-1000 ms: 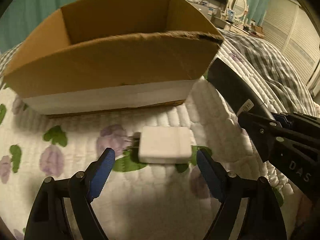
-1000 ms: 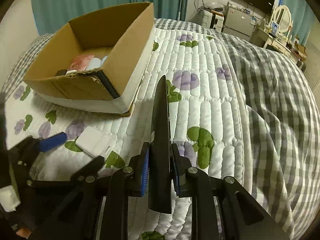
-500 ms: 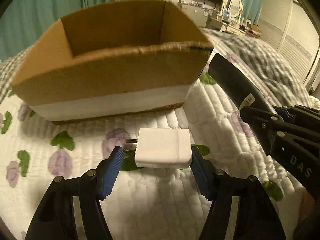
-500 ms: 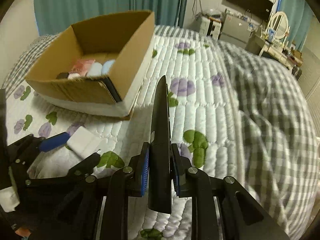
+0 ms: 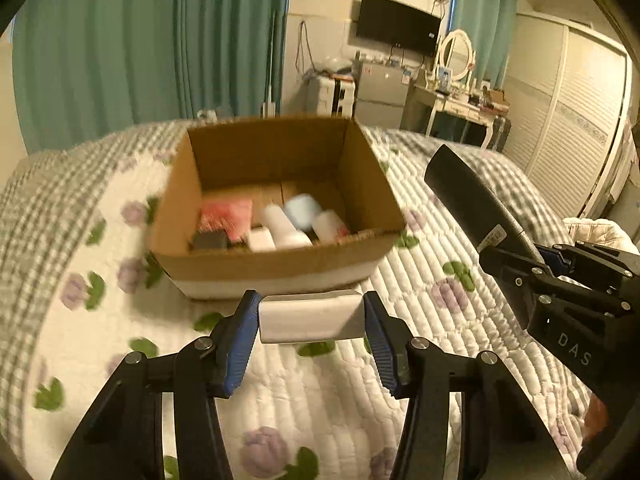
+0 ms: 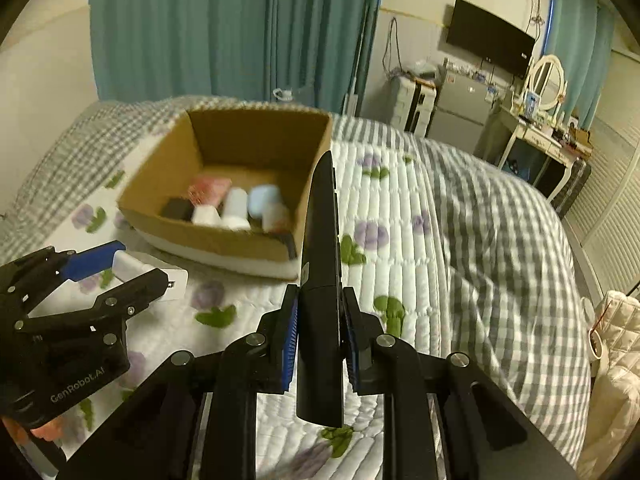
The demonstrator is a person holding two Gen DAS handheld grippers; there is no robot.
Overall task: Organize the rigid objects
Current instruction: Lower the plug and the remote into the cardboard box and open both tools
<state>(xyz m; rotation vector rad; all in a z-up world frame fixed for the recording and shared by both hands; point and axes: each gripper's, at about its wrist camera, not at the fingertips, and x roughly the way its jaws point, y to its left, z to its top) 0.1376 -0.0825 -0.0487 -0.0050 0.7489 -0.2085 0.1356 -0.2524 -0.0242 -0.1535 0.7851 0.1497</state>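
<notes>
My left gripper [image 5: 310, 320] holds a white plug-in charger [image 5: 310, 316] between its blue pads. Its jaws are closing and the pads press on the charger's two ends. The charger hangs above the quilt, just in front of the open cardboard box [image 5: 276, 268]. My right gripper [image 6: 320, 328] is shut on a long black remote [image 6: 322, 240] that points up and forward, to the right of the box [image 6: 160, 176]. In the right wrist view the left gripper [image 6: 120, 268] and the charger [image 6: 176, 280] show at lower left. The right gripper [image 5: 532, 256] and the remote [image 5: 468, 200] appear at the right of the left wrist view.
The box holds a pink packet [image 5: 226, 216], white cylinders [image 5: 280, 224], a pale blue item [image 5: 302, 208] and a black block [image 5: 210, 240]. It sits on a flowered white quilt [image 5: 120, 320] beside a grey checked blanket [image 6: 500, 240]. A dressing table [image 5: 460, 108] stands beyond the bed.
Both grippers rose. The left jaws closed on the charger and lifted it off the quilt. The inside of the box has come into view.
</notes>
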